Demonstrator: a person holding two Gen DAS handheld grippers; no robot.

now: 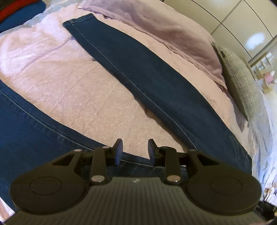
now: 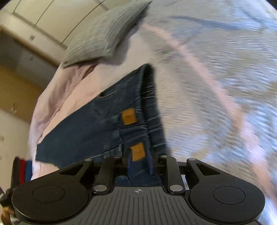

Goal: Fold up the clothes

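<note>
Dark blue jeans [image 1: 138, 69] lie spread on a pink blanket [image 1: 60, 77], one leg running diagonally from far left to near right, the other crossing the near left. My left gripper [image 1: 135, 150] hovers open over the inner edge where the legs meet, with only blanket showing between its fingers. In the right wrist view the jeans' waistband end [image 2: 86, 129] shows two tan leather patches [image 2: 128, 117]. My right gripper [image 2: 139, 157] is shut on the waistband, with denim and the nearer patch between its fingers. That view is motion-blurred.
A crumpled mauve cloth [image 1: 164, 31] lies beyond the far leg. A grey textured pillow [image 1: 242, 83], [image 2: 103, 34] sits at the bed's edge. Cream wardrobe doors [image 1: 233, 17] stand behind. Red and blue fabric [image 1: 17, 13] is stacked at the far left. Pale patterned bedding [image 2: 216, 86] fills the right.
</note>
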